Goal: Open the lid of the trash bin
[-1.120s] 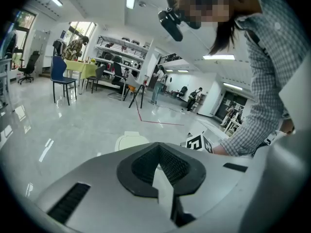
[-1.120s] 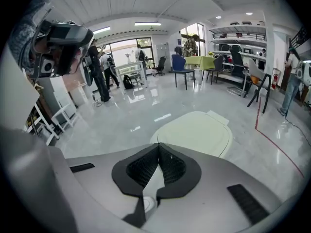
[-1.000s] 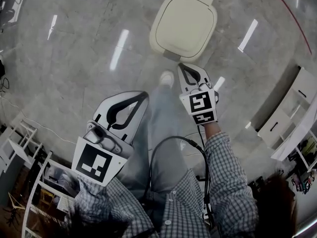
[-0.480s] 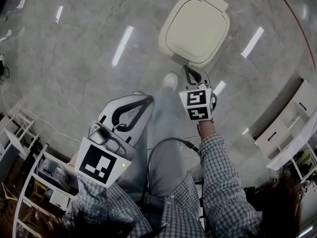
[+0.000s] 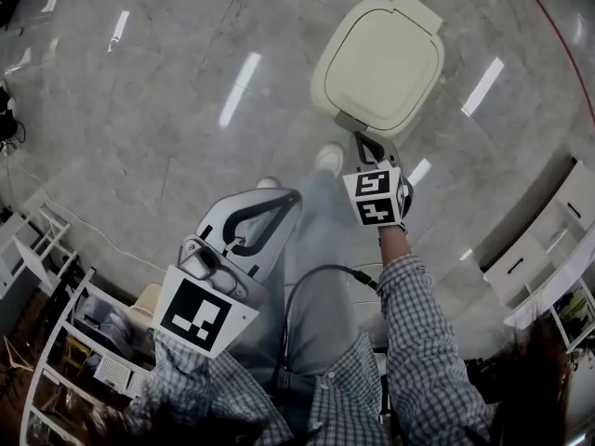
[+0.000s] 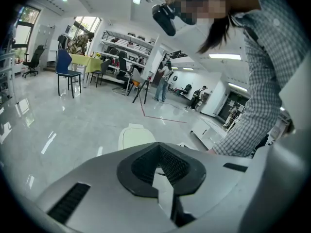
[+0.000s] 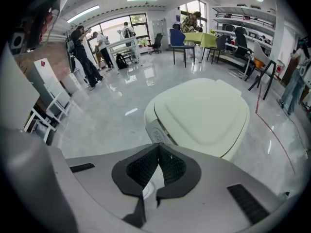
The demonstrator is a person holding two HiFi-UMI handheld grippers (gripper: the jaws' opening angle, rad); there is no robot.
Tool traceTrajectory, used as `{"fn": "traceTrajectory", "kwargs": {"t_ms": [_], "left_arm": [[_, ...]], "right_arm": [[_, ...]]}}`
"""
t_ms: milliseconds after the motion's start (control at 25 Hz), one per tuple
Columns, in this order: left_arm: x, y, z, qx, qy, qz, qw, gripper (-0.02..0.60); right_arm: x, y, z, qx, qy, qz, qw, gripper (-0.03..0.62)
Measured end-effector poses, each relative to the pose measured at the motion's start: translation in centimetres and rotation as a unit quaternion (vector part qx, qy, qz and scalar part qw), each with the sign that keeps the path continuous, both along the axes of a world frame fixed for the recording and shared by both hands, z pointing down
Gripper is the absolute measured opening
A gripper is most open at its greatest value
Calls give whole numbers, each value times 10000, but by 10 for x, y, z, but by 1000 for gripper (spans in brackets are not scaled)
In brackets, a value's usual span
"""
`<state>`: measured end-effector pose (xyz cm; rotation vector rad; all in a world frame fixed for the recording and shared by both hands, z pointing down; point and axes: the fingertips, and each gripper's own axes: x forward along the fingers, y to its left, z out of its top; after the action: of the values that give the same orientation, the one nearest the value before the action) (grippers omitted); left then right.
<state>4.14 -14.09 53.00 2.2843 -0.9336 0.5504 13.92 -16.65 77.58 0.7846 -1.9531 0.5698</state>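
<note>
The cream trash bin stands on the grey floor with its lid down; a grey push tab sits on its near edge. My right gripper is shut and holds nothing, its tips just short of that tab. In the right gripper view the trash bin fills the middle and the push tab lies right beyond the closed right gripper. My left gripper is shut and holds nothing, lower left of the bin over the person's leg. In the left gripper view the trash bin shows beyond the left gripper.
A white drawer unit stands at the right and a white wire rack at the lower left. A red line curves across the floor at top right. The person's shoe is near the bin. Chairs and shelves stand far off.
The right gripper has moved forward, up to the bin's near edge. The left gripper has drifted a little right. The bin lid has stayed down.
</note>
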Motion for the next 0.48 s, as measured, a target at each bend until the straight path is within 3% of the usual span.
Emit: {"fn": "traceTrajectory", "kwargs": {"t_ms": [480], "left_arm": [[1,-2,-6,51,71,25,10000,6]], "right_arm": [[1,0,3,49,305,197,9993,18]]}}
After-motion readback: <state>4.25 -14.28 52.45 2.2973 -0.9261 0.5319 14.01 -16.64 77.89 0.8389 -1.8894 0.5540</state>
